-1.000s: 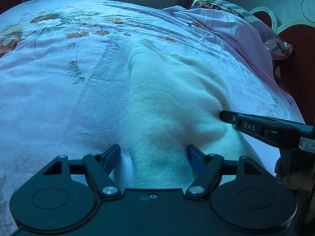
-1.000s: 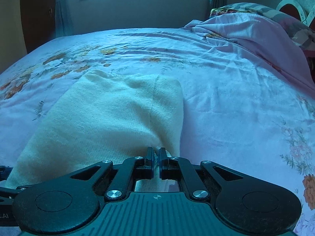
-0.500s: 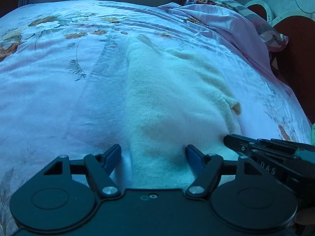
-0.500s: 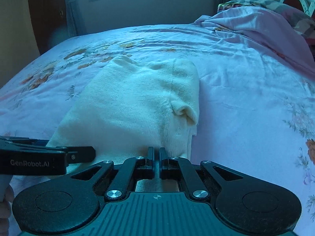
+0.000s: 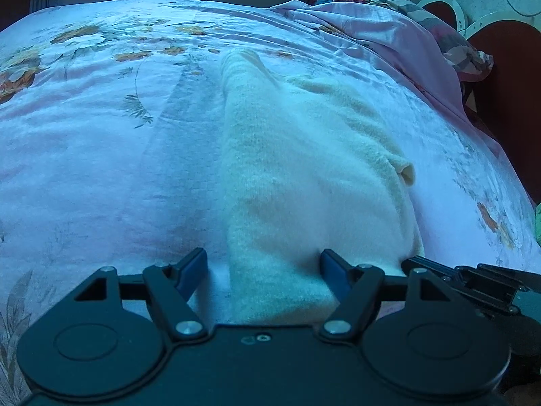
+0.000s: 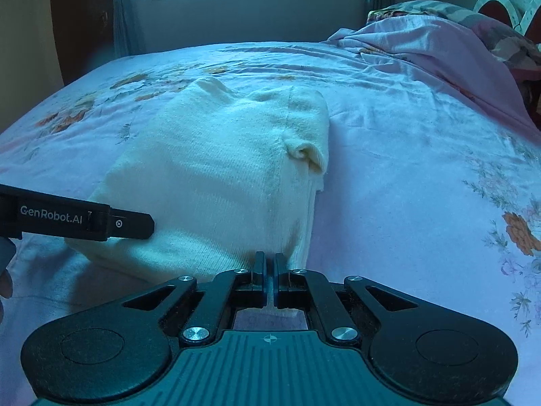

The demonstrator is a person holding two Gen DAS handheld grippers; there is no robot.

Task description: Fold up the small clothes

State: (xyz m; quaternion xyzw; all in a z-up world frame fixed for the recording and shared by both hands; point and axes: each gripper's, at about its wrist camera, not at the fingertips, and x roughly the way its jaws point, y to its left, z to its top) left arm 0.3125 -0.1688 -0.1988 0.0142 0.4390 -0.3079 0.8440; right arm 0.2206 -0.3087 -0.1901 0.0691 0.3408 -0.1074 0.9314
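A small cream knitted garment (image 5: 304, 176) lies folded lengthwise on the floral bedspread (image 5: 101, 155); it also shows in the right wrist view (image 6: 216, 182). My left gripper (image 5: 263, 270) is open, its jaws standing either side of the garment's near left corner. Its finger (image 6: 128, 225) shows at the left in the right wrist view. My right gripper (image 6: 269, 270) is shut on the garment's near right corner. Its fingers (image 5: 436, 272) show low on the right in the left wrist view. A curled sleeve cuff (image 6: 307, 155) lies on the garment's right side.
A rumpled pink quilt and patterned pillow (image 6: 456, 44) are heaped at the bed's far right. A headboard (image 5: 500, 77) stands on the right. A window and wall (image 6: 236, 0) are beyond the bed's far edge. The bedspread (image 6: 422, 169) spreads out around the garment.
The right gripper has pulled back toward the near edge with the garment's corner, drawing the cloth flatter; the sleeve cuff has come into view. The left gripper stays open at the near left corner.
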